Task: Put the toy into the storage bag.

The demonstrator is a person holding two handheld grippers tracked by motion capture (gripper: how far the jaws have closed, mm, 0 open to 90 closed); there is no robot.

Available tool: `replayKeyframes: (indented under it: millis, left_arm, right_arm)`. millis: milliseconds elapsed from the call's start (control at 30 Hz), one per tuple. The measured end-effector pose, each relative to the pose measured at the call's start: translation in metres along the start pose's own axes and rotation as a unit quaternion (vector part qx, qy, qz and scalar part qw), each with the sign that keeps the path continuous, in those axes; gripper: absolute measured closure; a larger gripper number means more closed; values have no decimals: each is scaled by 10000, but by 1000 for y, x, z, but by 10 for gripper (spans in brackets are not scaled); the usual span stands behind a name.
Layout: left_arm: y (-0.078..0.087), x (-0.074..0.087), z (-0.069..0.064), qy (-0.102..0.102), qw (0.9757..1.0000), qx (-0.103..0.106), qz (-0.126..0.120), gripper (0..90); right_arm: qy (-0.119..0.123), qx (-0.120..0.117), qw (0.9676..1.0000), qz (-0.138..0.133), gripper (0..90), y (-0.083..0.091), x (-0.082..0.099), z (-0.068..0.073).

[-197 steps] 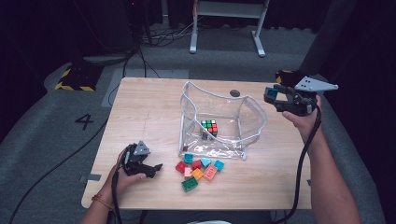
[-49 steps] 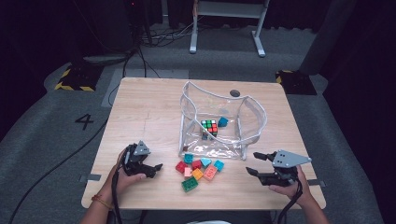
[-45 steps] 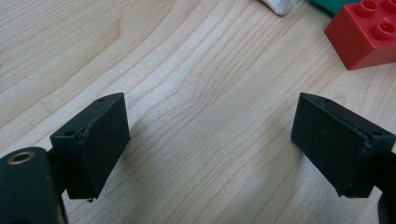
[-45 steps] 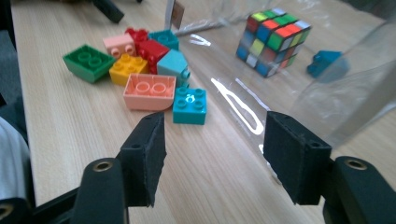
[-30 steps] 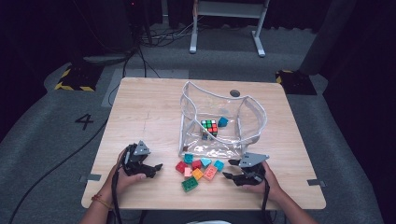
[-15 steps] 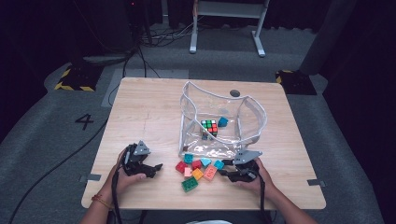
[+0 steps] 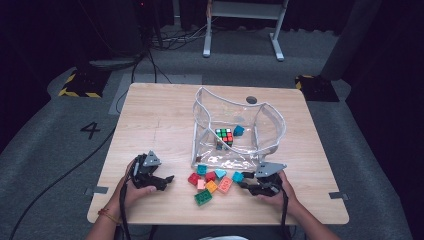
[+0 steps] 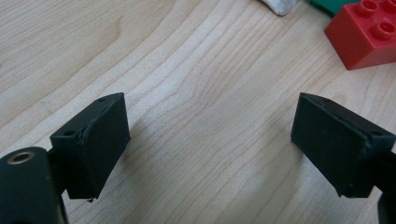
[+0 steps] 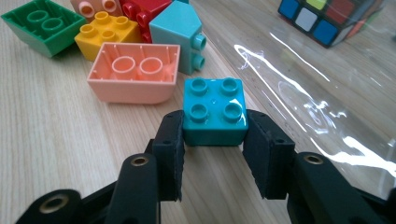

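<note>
The right gripper (image 9: 214, 140), which a few seconds earlier hung high beside the clear plastic bag (image 7: 235, 125) at the far right of the pale wooden bench (image 7: 150, 115), now sits low at the bench's near edge. Its jaws have just been closing and now clamp a small square teal toy brick (image 9: 215, 112) with four studs on top. That brick rests on the bench at the right end of the loose heap of bricks, just in front of the bag's mouth. The left gripper (image 8: 210, 140) has not moved; its jaws stand wide apart over bare wood with nothing between them.

In the high view the right gripper (image 7: 250, 184) covers the pinch, and the teal brick (image 7: 238, 176) is only a small speck. The bag's glare blurs the multicoloured puzzle cube (image 7: 224, 136) inside it.

The right gripper view shows the grip up close, with an upturned salmon-pink brick (image 9: 133, 74) just behind the teal one. The left gripper view catches a red studded brick (image 8: 362, 35), cut off at the frame's top right corner.
</note>
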State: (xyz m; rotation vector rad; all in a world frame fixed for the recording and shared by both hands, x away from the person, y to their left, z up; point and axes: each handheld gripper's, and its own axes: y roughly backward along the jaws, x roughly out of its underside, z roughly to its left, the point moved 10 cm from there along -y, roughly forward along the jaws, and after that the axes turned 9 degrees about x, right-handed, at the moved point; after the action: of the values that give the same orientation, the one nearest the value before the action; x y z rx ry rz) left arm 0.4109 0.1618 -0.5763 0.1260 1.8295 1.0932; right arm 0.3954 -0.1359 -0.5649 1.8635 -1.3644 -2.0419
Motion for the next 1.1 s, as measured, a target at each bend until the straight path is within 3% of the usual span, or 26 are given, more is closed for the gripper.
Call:
replayKeyframes:
  millis: [133, 233, 733, 1100]
  left_arm:
    - [0, 0, 0, -1, 10000, -1, -1, 117]
    - [0, 0, 0, 0, 10000, -1, -1, 116]
    - [0, 0, 0, -11, 10000, 7, 5, 116]
    - [0, 0, 0, -29, 10000, 29, 23, 116]
  right_arm:
    - [-159, 41, 9998, 99, 593, 10, 8, -6]
    - [-30, 89, 10000, 22, 593, 17, 12, -13]
    - [-308, 407, 9984, -228, 593, 66, 21, -44]
    - [-647, 1001, 9917, -480, 593, 96, 22, -84]
